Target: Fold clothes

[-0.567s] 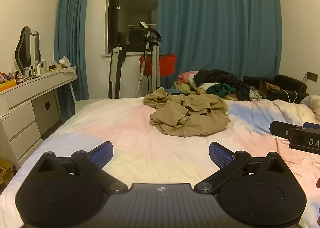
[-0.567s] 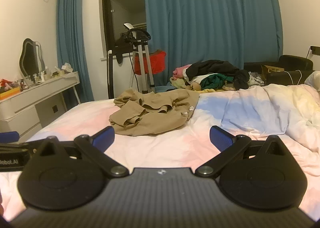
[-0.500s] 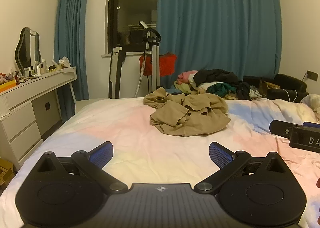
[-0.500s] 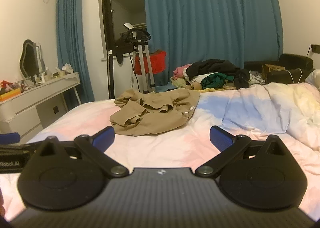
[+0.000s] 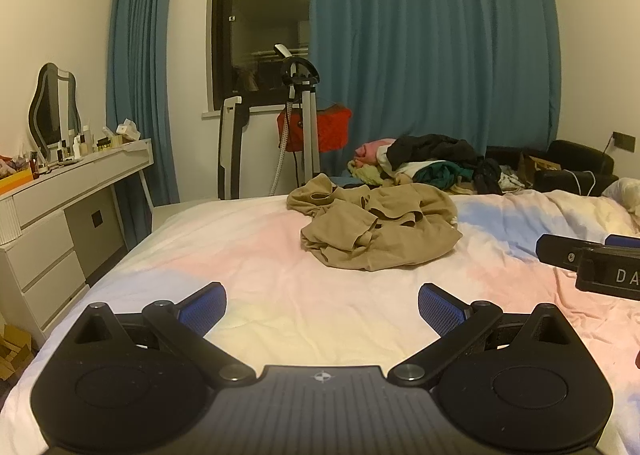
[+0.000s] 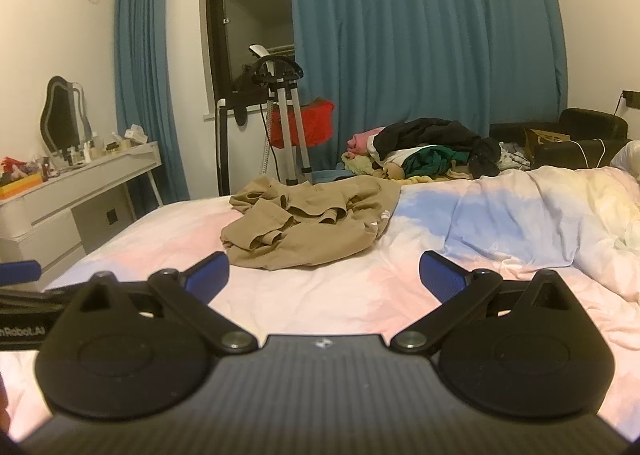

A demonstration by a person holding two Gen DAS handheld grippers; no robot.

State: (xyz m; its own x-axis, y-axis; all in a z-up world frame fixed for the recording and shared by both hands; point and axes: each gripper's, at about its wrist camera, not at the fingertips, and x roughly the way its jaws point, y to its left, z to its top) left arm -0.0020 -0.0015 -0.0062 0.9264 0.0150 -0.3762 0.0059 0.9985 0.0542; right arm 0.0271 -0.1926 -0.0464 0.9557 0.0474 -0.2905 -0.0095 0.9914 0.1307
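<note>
A crumpled tan garment [image 5: 376, 227] lies bunched on the pastel bedspread [image 5: 248, 251], toward the far side of the bed; in the right wrist view the tan garment [image 6: 308, 223] sits left of centre. My left gripper [image 5: 322, 305] hovers over the near part of the bed, open wide, nothing between its blue pads [image 5: 204, 305]. My right gripper [image 6: 324, 275] is likewise open and empty, closer to the garment. Each gripper shows at the edge of the other's view.
A heap of mixed clothes [image 5: 432, 163] lies beyond the bed's far edge before blue curtains. A white dresser [image 5: 60, 207] with a mirror stands at the left. A garment steamer stand [image 5: 300, 127] is by the window. A rumpled duvet [image 6: 540, 215] covers the bed's right side.
The right wrist view has shifted slightly, tilting a little upward and nearer the garment. The left gripper has stayed still.
</note>
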